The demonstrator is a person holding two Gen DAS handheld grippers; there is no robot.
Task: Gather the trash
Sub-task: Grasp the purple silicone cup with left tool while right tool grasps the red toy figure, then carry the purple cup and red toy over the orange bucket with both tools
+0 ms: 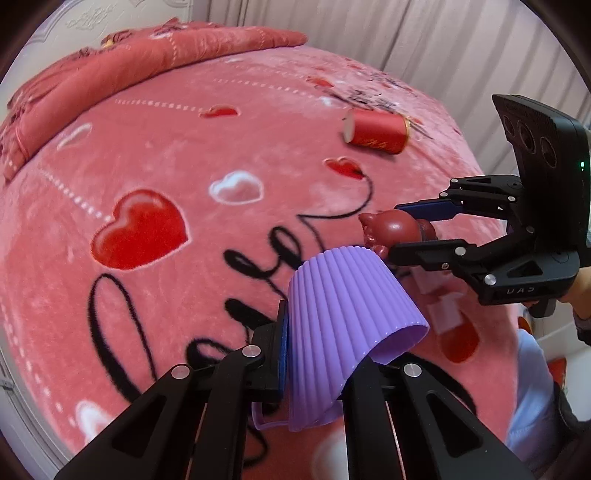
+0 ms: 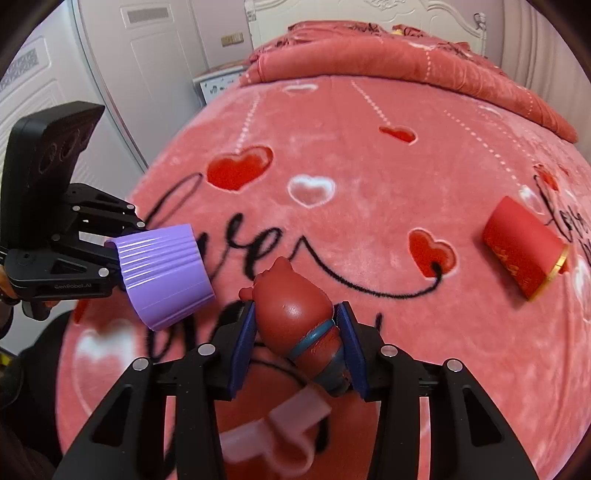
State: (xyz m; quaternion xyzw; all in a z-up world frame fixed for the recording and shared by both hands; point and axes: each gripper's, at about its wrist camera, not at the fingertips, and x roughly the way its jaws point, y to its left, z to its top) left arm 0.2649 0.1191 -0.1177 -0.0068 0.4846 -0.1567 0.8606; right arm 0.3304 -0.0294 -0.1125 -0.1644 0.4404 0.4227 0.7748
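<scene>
My bed's pink heart-print blanket [image 2: 369,177] fills the view; white door [image 2: 155,55] far left, pale curtains [image 1: 406,33] behind.

This is a bedroom in a home, shown by a bed [image 2: 369,206] spread with a plush pink heart-printed blanket [image 1: 184,155], a folded red quilt [image 2: 388,59] lying before a carved white headboard [image 2: 417,14], pale curtains [image 1: 388,33], and a white panelled door [image 2: 155,55] nearby.

Ribbed purple cup [image 1: 343,325] tilted; brown figurine [image 2: 299,317] lifted
</scene>
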